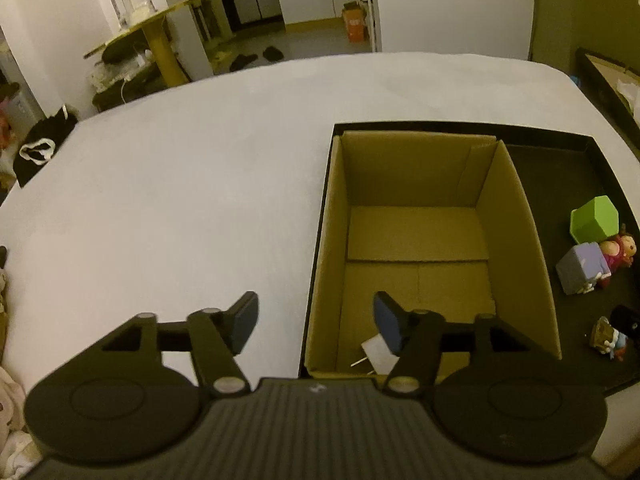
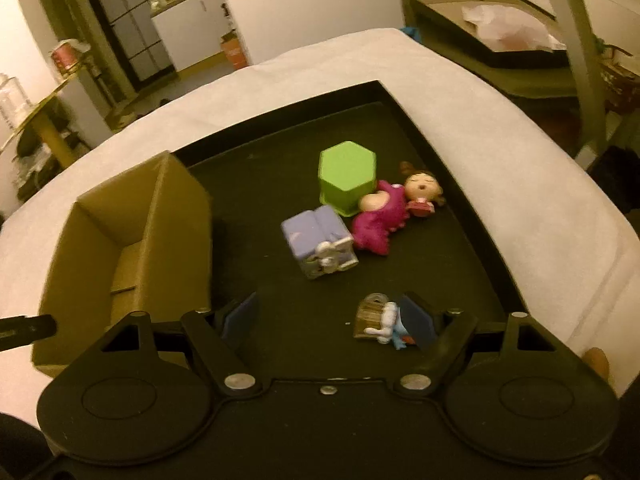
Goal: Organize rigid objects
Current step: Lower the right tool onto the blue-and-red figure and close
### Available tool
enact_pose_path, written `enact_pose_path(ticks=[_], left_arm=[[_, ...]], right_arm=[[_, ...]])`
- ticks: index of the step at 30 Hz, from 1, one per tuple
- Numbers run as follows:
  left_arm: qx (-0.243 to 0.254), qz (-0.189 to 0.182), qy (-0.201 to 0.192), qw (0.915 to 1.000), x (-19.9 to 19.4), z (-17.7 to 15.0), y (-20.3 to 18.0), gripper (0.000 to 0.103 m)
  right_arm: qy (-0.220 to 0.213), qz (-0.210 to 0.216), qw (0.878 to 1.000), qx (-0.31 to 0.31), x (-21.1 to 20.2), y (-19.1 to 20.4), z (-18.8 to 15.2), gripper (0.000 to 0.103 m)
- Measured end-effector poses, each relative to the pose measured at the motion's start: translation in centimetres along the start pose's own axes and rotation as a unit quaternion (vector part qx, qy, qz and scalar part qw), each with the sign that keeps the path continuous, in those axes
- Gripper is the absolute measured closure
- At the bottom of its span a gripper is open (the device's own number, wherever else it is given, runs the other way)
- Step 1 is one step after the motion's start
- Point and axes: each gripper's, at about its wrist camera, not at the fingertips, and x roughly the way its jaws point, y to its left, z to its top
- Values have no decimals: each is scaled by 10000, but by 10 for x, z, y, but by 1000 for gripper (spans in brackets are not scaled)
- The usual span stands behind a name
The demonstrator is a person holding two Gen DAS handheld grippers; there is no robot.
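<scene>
A black tray (image 2: 460, 184) on the white table holds an open cardboard box (image 2: 132, 216), a green hexagonal block (image 2: 346, 176), a pink doll (image 2: 390, 208), a lilac cube toy (image 2: 318, 246) and a small blue-and-tan figure (image 2: 380, 320). My right gripper (image 2: 328, 318) is open above the tray, its right finger beside the small figure. My left gripper (image 1: 316, 322) is open and empty over the box's near left wall (image 1: 324, 280). A white card (image 1: 378, 354) lies inside the box. The left wrist view also shows the green block (image 1: 594, 222), cube toy (image 1: 582, 268), doll (image 1: 620, 250) and figure (image 1: 608, 338).
The white table (image 1: 180, 184) spreads left of the tray. A yellow side table (image 1: 160, 28) with jars stands beyond it. Another black tray (image 2: 488, 20) with white paper sits on a stand at the right.
</scene>
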Motion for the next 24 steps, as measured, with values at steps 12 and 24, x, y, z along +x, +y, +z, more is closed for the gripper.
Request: enact_pose_path(ticks=[12, 24], left_arm=[[96, 120, 71, 9999, 3, 5, -9, 29], [181, 156, 196, 9995, 10, 9, -19, 28]], right_arm=[[438, -401, 9981, 190, 32, -11, -10, 24], [730, -737, 9942, 282, 61, -20, -12, 24]])
